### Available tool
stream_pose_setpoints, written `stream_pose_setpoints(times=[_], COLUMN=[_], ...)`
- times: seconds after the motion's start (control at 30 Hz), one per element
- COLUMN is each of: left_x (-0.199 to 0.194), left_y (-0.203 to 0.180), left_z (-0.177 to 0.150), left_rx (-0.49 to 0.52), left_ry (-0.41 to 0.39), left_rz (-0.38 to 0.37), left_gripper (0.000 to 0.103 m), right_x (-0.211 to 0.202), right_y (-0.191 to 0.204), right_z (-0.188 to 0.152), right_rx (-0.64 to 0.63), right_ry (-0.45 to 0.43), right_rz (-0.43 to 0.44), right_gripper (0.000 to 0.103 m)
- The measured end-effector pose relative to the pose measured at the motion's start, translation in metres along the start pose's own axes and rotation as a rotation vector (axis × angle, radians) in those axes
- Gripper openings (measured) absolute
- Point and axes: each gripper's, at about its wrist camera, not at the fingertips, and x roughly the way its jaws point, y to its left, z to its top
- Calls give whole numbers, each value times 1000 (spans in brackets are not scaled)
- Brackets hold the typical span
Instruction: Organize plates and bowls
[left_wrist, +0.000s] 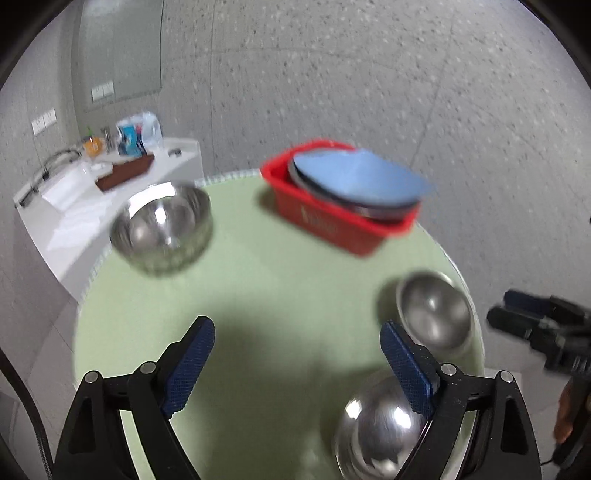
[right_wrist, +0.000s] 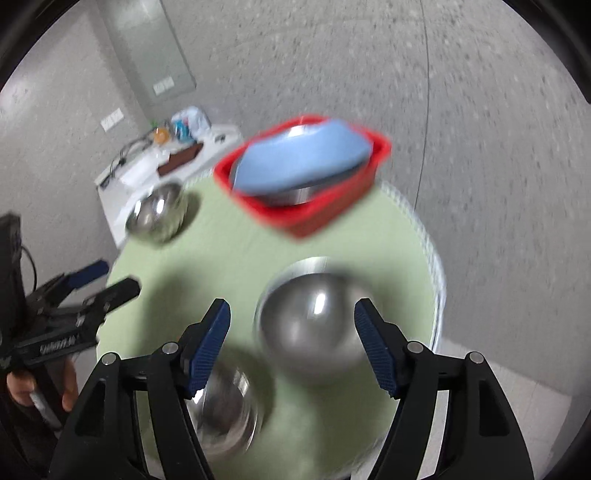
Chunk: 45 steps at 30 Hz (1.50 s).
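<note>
Both grippers' fingers spread wide, empty: left gripper (left_wrist: 297, 363), right gripper (right_wrist: 291, 343) above steel bowl (right_wrist: 310, 325).

- The left gripper (left_wrist: 297, 354), black-framed with blue textured pads (left_wrist: 190, 363), has its jaws spread wide with nothing between them.
- The right gripper (right_wrist: 291, 332), of the same build, is likewise spread wide, its pads (right_wrist: 208, 347) apart.
- From the right wrist view, a bare hand (right_wrist: 40, 387) grasps the left gripper's handle at the near left.
- Both grippers point toward the far side, the right one to the right of the left.
</note>
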Motion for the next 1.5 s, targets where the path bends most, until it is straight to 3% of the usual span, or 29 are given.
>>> stream_pose_setpoints(times=[0.2, 0.33, 0.5, 0.57, 0.83, 1.13, 1.3, 1.5], left_x=[0, 2, 11, 11, -12, -26, 6, 60], left_y=[-13, -19, -20, -22, 4, 106, 171, 222], left_z=[-47, -71, -79, -81, -54, 44, 94, 129], left_rx=[-23, -49, -99, -109, -90, -66, -44, -48], left_ry=[75, 136, 207, 216, 148, 11, 4, 40], left_rz=[27, 46, -7, -46, -21, -26, -34, -34], left_gripper=[83, 75, 24, 12, 12, 12, 12, 12], right_x=[20, 36, 57, 60, 53, 77, 120, 174], right_y=[13, 11, 12, 16, 42, 128, 171, 200], right_z=[-49, -58, -65, -65, -36, 78, 132, 167], right_rx=[-45, -69, -68, -75, -103, -133, -130, -123], right_ry=[100, 150, 226, 237, 203, 67, 40, 69], right_rz=[50, 76, 157, 166, 176, 190, 146, 79], right_gripper=[71, 61, 27, 25, 23, 23, 23, 23])
